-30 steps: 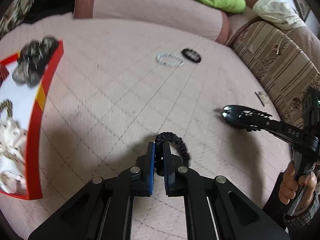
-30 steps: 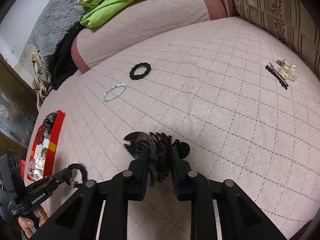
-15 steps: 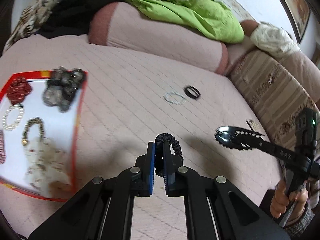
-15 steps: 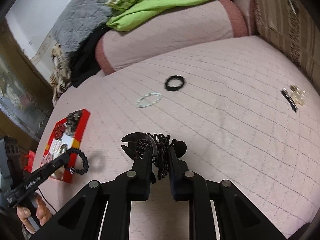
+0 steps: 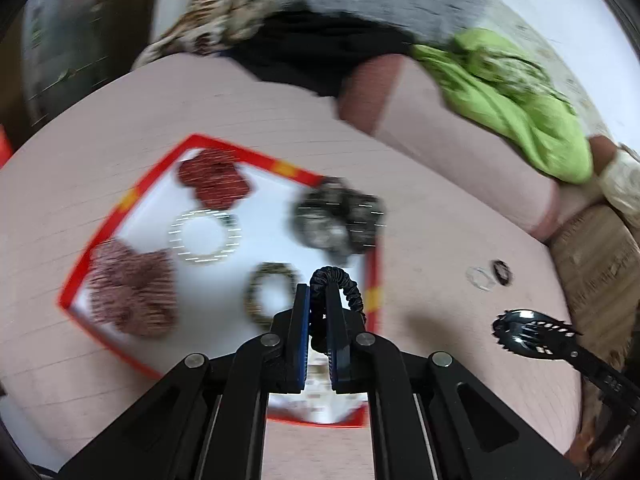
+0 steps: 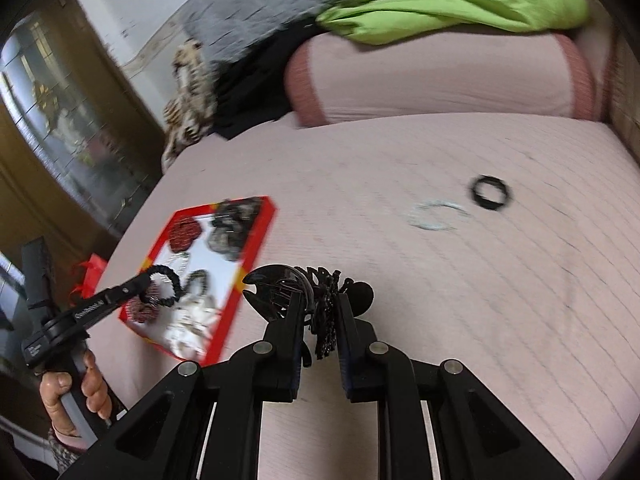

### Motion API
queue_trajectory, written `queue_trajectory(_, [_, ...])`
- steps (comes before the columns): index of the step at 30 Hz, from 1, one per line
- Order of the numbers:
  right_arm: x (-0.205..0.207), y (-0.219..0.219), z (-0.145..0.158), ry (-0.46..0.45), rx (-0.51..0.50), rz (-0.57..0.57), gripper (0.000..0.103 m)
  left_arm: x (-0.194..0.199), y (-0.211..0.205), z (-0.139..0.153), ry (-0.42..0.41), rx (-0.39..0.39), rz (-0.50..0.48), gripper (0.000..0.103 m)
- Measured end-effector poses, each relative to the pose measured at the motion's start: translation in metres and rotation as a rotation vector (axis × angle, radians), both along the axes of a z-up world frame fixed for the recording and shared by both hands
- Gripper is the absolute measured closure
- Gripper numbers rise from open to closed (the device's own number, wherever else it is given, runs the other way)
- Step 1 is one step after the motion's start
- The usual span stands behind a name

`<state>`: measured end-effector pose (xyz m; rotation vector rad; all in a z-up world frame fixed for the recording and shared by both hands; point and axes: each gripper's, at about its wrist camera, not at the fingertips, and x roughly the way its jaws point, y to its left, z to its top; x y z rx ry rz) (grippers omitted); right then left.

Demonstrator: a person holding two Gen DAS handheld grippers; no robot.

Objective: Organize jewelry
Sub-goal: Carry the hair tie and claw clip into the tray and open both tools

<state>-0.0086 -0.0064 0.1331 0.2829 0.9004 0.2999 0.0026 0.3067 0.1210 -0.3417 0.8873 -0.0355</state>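
My left gripper (image 5: pixel 317 300) is shut on a black ruffled hair tie (image 5: pixel 340 280), which hangs above the near right part of a red-rimmed white tray (image 5: pixel 140 188). The tray holds red and dark scrunchies, a pearl bracelet (image 5: pixel 204 236) and a beaded ring (image 5: pixel 272 296). The right wrist view shows that gripper (image 6: pixel 146 280) and its hair tie (image 6: pixel 170 288) over the tray (image 6: pixel 260 236). My right gripper (image 6: pixel 319 300) is shut on a black toothed hair claw (image 6: pixel 288 288), held above the pink bed just right of the tray. The claw (image 5: pixel 532 332) also shows in the left wrist view.
A clear bead bracelet (image 6: pixel 436 216) and a black ring-shaped hair tie (image 6: pixel 490 192) lie on the pink quilted bed (image 6: pixel 480 300) further off. A pink bolster (image 6: pixel 440 76), green cloth (image 6: pixel 452 0) and grey blanket sit at the back. A person's hand (image 6: pixel 72 396) grips the left handle.
Both grippers have swung left and risen, each still carrying its item. The tray has come from the left edge to under the left gripper. The view is blurred by motion.
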Motion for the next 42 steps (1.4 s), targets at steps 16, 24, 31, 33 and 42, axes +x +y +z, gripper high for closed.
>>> queue_trajectory(16, [0.073,0.165,-0.033,0.046,-0.068,0.172,0.086,0.004,0.051,-0.042,0.17,0.007,0.142,0.096])
queue_trajectory(24, [0.09,0.18,-0.052,0.068,-0.119,0.158,0.086,0.008,0.048,-0.05,0.195,-0.005,0.13,0.096])
queue_trajectory(31, [0.094,0.17,-0.059,0.087,-0.108,0.13,0.085,0.009,0.046,-0.049,0.194,0.0,0.14,0.095])
queue_trajectory(33, [0.093,0.167,-0.058,0.091,-0.103,0.123,0.077,0.009,0.047,-0.048,0.188,-0.008,0.147,0.093])
queue_trajectory(42, [0.073,0.163,-0.035,0.021,-0.112,0.138,0.048,0.002,0.035,-0.023,0.079,-0.038,0.117,0.065])
